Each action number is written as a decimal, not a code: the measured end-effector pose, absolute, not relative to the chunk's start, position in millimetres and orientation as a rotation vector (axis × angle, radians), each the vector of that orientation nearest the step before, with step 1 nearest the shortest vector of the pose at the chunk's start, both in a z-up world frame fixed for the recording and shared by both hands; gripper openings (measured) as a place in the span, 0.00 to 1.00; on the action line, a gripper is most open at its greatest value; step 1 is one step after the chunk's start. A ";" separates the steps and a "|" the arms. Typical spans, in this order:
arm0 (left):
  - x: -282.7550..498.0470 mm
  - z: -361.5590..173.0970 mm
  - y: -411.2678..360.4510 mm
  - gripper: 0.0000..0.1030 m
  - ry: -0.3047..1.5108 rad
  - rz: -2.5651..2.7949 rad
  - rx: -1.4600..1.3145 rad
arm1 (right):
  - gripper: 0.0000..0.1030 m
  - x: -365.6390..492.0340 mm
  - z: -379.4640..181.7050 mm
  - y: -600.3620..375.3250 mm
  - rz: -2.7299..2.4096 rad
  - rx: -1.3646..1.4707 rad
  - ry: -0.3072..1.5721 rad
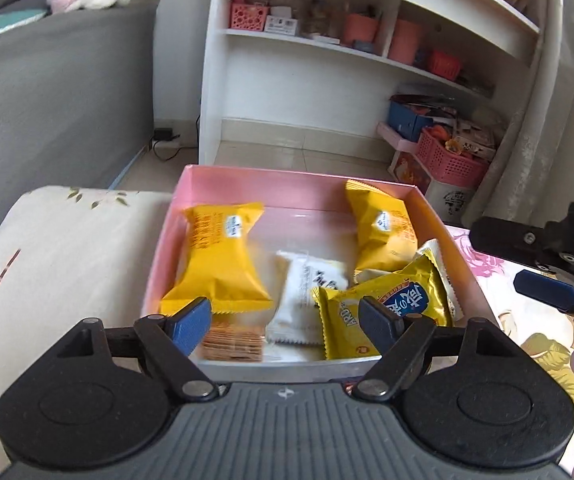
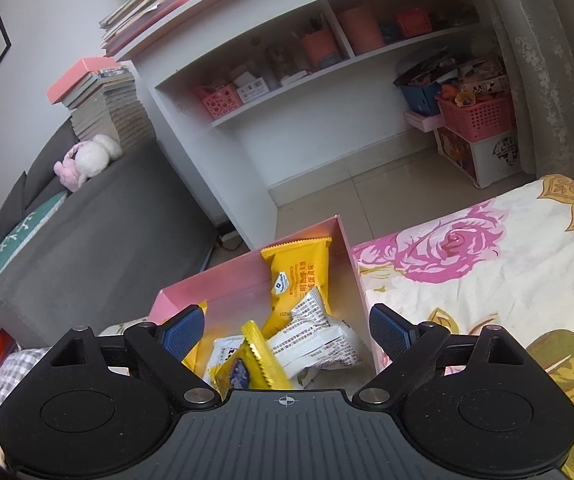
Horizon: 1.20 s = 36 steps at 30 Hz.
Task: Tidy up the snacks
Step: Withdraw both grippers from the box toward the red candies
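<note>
A pink box (image 1: 295, 184) holds several snacks: a yellow packet on the left (image 1: 223, 256), a yellow packet at the back right (image 1: 381, 230), a white packet (image 1: 307, 292), a yellow packet with a blue label (image 1: 387, 304) and a clear cracker pack (image 1: 233, 340). My left gripper (image 1: 285, 320) is open and empty above the box's near edge. My right gripper (image 2: 287, 330) is open and empty above the box's (image 2: 351, 264) right side; it also shows in the left wrist view (image 1: 547, 288). The right wrist view shows a yellow packet (image 2: 299, 276) and a white printed packet (image 2: 315, 336).
The box sits on a floral cloth (image 2: 487, 264) beside a beige cushion (image 1: 67, 248). A grey sofa (image 1: 59, 100) stands left. A white shelf unit (image 1: 327, 52) with pink baskets (image 1: 451, 160) stands behind, with a curtain (image 1: 547, 100) on the right.
</note>
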<state>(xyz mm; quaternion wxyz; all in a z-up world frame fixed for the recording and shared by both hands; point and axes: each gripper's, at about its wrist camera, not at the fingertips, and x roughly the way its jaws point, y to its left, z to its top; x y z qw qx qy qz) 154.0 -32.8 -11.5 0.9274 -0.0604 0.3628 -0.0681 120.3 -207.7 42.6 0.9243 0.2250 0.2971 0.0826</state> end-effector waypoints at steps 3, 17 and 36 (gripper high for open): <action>143.8 -9.2 -25.0 0.77 0.742 -0.150 -0.104 | 0.89 115.9 45.2 -205.7 0.177 0.439 0.613; 99.8 13.5 -7.6 0.92 0.747 -0.222 -0.037 | 0.96 75.5 55.9 -201.1 0.195 0.315 0.696; 23.8 -5.0 -5.0 0.96 0.807 -0.358 0.131 | 0.98 0.5 67.0 -204.4 0.270 0.178 0.825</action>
